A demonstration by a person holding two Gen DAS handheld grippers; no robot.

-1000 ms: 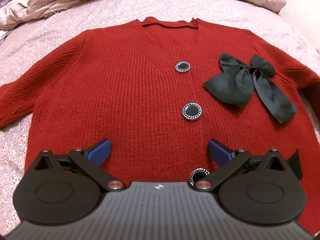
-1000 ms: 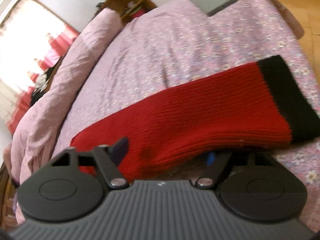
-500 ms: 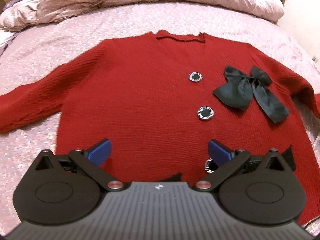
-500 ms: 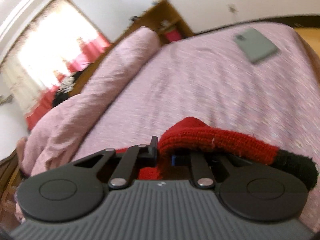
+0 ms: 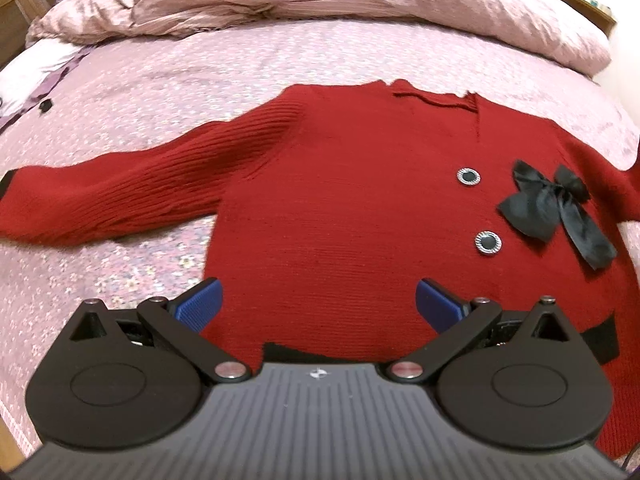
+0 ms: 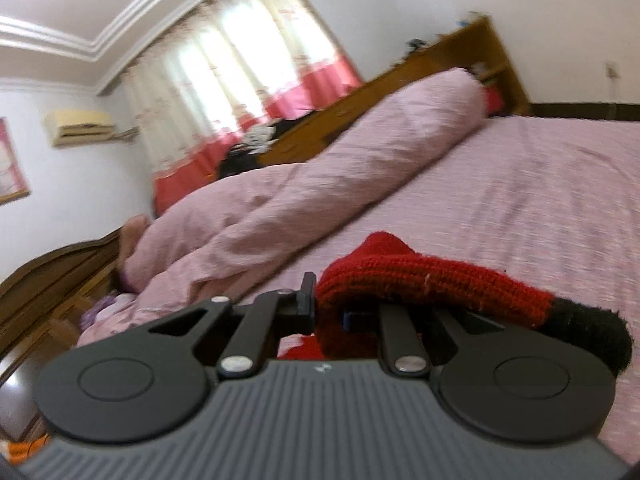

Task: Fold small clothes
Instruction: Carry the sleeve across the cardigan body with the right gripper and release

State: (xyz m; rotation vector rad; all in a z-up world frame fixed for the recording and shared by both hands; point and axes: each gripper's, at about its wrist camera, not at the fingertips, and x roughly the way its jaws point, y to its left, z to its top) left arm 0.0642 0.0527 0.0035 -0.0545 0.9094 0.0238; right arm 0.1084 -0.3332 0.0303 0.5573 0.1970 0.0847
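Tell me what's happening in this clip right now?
A person is folding a red cardigan spread face up on a pink floral bed. The right gripper has its jaws shut on one sleeve near the black cuff, holding it up off the bed. The left gripper hovers with jaws open above the cardigan's hem, holding nothing. The other sleeve lies stretched out flat.

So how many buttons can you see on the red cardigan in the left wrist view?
2. The upper button sits left of the black bow; the lower button is below it on the cardigan. More may be hidden behind the left tool.
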